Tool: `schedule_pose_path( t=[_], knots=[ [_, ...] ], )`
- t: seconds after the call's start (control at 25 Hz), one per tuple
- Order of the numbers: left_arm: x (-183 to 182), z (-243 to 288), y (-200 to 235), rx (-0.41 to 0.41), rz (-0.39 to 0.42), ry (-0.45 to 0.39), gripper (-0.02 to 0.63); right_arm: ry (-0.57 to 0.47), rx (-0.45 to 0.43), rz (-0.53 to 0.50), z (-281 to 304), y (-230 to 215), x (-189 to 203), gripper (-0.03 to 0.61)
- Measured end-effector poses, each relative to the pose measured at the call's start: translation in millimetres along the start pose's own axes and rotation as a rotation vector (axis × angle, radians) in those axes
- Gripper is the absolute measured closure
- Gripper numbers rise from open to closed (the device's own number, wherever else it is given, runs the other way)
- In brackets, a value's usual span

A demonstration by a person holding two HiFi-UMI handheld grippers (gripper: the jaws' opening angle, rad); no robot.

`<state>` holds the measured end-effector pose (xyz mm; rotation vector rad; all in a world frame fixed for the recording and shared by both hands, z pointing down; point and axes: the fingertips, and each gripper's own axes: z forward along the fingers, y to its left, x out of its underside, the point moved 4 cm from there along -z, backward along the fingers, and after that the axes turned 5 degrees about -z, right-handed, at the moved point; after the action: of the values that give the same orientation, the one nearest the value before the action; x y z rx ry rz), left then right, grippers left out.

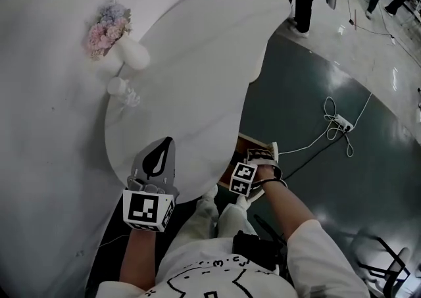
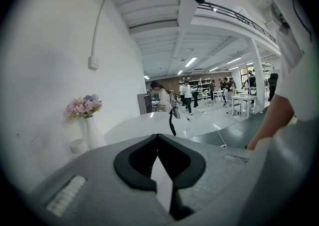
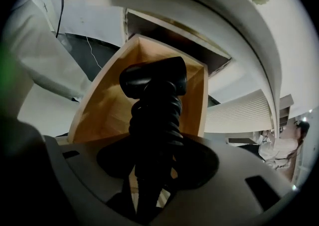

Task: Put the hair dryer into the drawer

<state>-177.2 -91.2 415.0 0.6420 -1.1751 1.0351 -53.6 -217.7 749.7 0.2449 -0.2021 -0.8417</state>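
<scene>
While the right gripper clamps the hair dryer by its cord-wrapped handle, the long axis runs to 12 o'clock, nose over the open drawer. Farther left gripper: jaws together, empty.

The table is plain white, and so is the wall it stands against. On the table by that wall, a white vase carries pink and lilac flowers, with a small white cup just beside it. Under the table's edge, the drawer is honey-coloured wood inside. The hair dryer above it is black all over, coiled cord included. The left gripper and right gripper are grey with black pads, each patterned behind with black-and-white squares. Beside the table the floor is dark grey-green, crossed by a white cable.
</scene>
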Motion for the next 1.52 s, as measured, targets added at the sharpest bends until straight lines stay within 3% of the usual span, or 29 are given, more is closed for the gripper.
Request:
schedule_pose_path(
  t=[0.24,0.44,0.6,0.8,0.96,1.16,1.52],
  knots=[
    [6.0,2.6,-0.7,-0.036,-0.011,0.029,0.6,0.02,-0.074,-0.057,18.8,5.8,-3.8,0.379],
    [8.5,7.0,-5.9,-0.037,0.011,0.042,0.601,0.049,-0.054,-0.139,28.0,10.4,-5.5,0.374],
    [8.3,7.8,-3.0,-0.05,0.001,0.04,0.601,0.042,0.019,-0.18,24.9,7.7,-8.8,0.359],
    [3.4,6.9,-9.8,-0.049,0.0,0.025,0.601,0.097,0.177,-0.249,20.7,6.9,-4.9,0.33],
    [2.6,5.6,-13.1,-0.042,0.0,0.02,0.601,0.09,0.231,-0.21,10.9,1.7,-3.3,0.322],
    [2.6,6.2,-14.7,-0.026,-0.021,0.01,0.601,0.072,0.215,-0.125,-4.4,-4.7,3.6,0.302],
    [-4.9,3.2,-19.7,0.006,-0.049,-0.03,0.6,0.036,-0.007,0.18,-40.0,-18.4,11.6,0.304]
  ],
)
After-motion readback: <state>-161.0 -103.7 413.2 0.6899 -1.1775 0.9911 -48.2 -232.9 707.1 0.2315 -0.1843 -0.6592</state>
